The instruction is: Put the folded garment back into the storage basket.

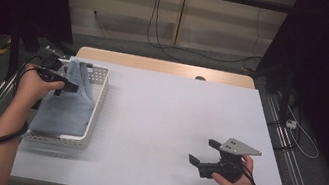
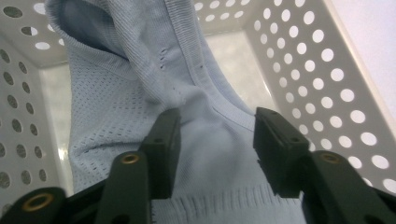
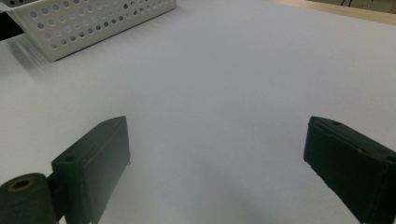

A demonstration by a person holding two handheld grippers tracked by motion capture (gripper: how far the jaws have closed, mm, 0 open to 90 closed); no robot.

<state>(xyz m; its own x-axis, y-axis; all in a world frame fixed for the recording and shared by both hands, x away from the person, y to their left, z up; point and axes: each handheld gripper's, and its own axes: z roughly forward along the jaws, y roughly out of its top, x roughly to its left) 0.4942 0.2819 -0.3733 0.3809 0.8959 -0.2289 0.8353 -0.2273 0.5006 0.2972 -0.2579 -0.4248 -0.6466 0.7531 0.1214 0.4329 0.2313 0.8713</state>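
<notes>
A light blue knit garment lies in a white perforated basket at the table's left side, its far end pulled up into a peak. My left gripper is over the basket and shut on that raised fabric. In the left gripper view the garment bunches between the two jaws of the left gripper, with the basket wall behind it. My right gripper is at the table's front right, open, with nothing between its jaws. The right gripper has bare white tabletop ahead of it.
The white table top stretches between the basket and the right hand. A wooden strip runs along the far edge. Cables hang on the wall behind. The basket's corner sits at the upper left of the right gripper view.
</notes>
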